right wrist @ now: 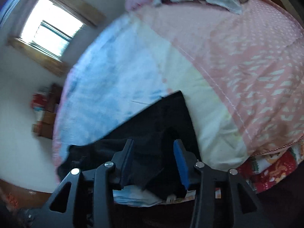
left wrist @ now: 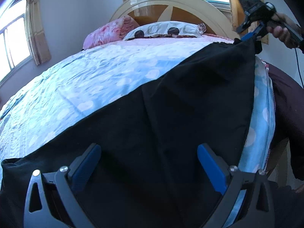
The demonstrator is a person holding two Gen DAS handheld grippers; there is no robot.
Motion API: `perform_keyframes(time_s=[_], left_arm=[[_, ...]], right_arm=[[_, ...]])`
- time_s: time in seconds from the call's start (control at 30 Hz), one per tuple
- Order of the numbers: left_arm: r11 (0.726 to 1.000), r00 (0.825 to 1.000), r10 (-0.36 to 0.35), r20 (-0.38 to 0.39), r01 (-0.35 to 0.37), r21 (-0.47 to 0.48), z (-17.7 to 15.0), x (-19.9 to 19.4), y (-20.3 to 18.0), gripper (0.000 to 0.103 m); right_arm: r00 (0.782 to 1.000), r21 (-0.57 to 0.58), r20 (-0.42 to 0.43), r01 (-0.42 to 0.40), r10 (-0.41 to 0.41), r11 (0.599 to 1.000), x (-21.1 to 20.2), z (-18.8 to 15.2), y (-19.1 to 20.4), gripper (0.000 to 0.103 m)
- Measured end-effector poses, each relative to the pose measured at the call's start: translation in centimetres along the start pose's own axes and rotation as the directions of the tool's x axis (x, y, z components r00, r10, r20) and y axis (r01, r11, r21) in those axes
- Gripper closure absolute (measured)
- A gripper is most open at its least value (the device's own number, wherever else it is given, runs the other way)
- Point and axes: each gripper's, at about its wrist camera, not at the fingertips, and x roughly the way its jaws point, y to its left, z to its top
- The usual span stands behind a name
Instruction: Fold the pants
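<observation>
On the bed, black pants lie spread flat along the near right edge, over a blue sheet with pale spots. Their far end reaches a pink cover toward the headboard, and the near end hangs slightly off the mattress side.

The left claw hovers over the near part of the pants with its 2 blue pads wide apart and nothing between them; whether the fingers touch the cloth cannot be told.

The right claw sits at the far right corner of the pants. Its jaws stand partly apart, with black cloth lying loosely between the pads, which do not press on it. In the left wrist view the right claw shows at the upper right, gripped by a hand, its tip at the raised corner of the pants.

2 pillows rest by the headboard: a pink pillow and a patterned pillow with dark circles. A window with curtains shows in the wall beyond the bed.
</observation>
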Motion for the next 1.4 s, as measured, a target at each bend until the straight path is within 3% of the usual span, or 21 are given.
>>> perform_keyframes(time_s=[0.07, 0.1, 0.13, 0.17, 0.2, 0.27, 0.33, 0.43, 0.53, 0.7, 0.97, 1.03, 1.13, 1.17, 1.2, 1.27, 1.4], left_arm=[[1.0, 1.0, -0.003, 0.001, 0.003, 0.01, -0.1, 0.0, -0.2, 0.0], [1.0, 1.0, -0.002, -0.001, 0.002, 0.015, -0.1, 0.1, -0.3, 0.0], [1.0, 1.0, -0.002, 0.0, 0.002, 0.015, -0.1, 0.1, -0.3, 0.0], [1.0, 1.0, -0.004, 0.001, 0.004, 0.014, -0.1, 0.1, -0.2, 0.0], [1.0, 1.0, -0.007, 0.001, 0.007, 0.009, -0.1, 0.1, -0.1, 0.0], [1.0, 1.0, -0.012, 0.002, 0.012, 0.0, -0.1, 0.1, 0.0, 0.0], [1.0, 1.0, -0.011, 0.006, 0.011, -0.002, -0.1, 0.0, 0.0, 0.0], [1.0, 1.0, -0.004, 0.012, 0.004, -0.002, -0.2, 0.0, 0.0, 0.0], [1.0, 1.0, -0.005, 0.01, 0.005, 0.003, -0.2, 0.0, -0.1, 0.0], [1.0, 1.0, -0.009, 0.01, 0.009, -0.003, -0.2, 0.1, 0.0, 0.0], [1.0, 1.0, 0.012, 0.019, -0.012, 0.0, -0.3, -0.2, -0.3, 0.0], [1.0, 1.0, 0.006, 0.016, -0.006, 0.006, -0.3, -0.1, -0.4, 0.0], [1.0, 1.0, -0.002, 0.015, 0.002, 0.001, -0.3, 0.0, -0.3, 0.0], [1.0, 1.0, -0.004, 0.014, 0.004, -0.001, -0.3, 0.0, -0.2, 0.0], [1.0, 1.0, -0.007, 0.014, 0.007, -0.003, -0.2, 0.0, -0.1, 0.0], [1.0, 1.0, -0.009, 0.024, 0.01, -0.009, -0.2, -0.3, 0.1, 0.0], [0.998, 0.997, -0.009, 0.08, 0.014, -0.066, 0.3, -1.8, 0.7, 0.0]], right_arm=[[0.996, -0.012, -0.038, 0.077, -0.078, 0.997, 1.6, 0.3, 0.2, 0.059], [0.995, -0.016, -0.04, 0.092, -0.093, 0.996, 2.1, 0.3, 0.2, 0.063], [0.994, -0.029, -0.045, 0.1, -0.101, 0.995, 2.6, 0.3, 0.3, 0.072], [0.991, -0.043, -0.043, 0.125, -0.127, 0.991, 3.1, 0.5, 0.5, 0.09], [0.991, -0.042, -0.026, 0.13, -0.132, 0.991, 3.2, 0.7, 0.4, 0.097], [0.993, -0.067, 0.027, 0.117, -0.115, 0.991, 2.7, 0.9, 0.9, 0.102], [0.984, -0.084, 0.107, 0.151, -0.141, 0.985, 1.6, 1.2, 1.6, 0.102], [0.97, -0.116, 0.22, 0.133, -0.106, 0.984, -0.8, 1.7, 2.6, 0.103], [0.978, -0.154, 0.197, 0.096, -0.065, 0.983, -1.6, 2.0, 3.2, 0.102], [0.959, -0.143, 0.257, 0.159, -0.119, 0.977, -2.0, 1.8, 2.9, 0.102], [0.939, -0.104, 0.323, 0.156, -0.115, 0.982, -1.9, 4.4, 2.5, 0.103], [0.959, -0.11, 0.251, 0.163, -0.131, 0.98, -0.1, 5.2, 2.0, 0.102], [0.939, -0.105, 0.235, 0.282, -0.252, 0.954, 2.4, 5.4, 0.8, 0.101], [0.949, -0.086, 0.22, 0.25, -0.226, 0.965, 2.8, 5.5, -0.1, 0.101], [0.95, -0.064, 0.229, 0.233, -0.213, 0.97, 2.7, 5.4, -0.7, 0.099], [0.932, -0.052, 0.274, 0.261, -0.238, 0.964, 1.5, 4.7, -1.1, 0.092], [0.919, -0.071, 0.351, 0.217, -0.179, 0.974, -2.1, 0.9, 0.6, 0.091]])
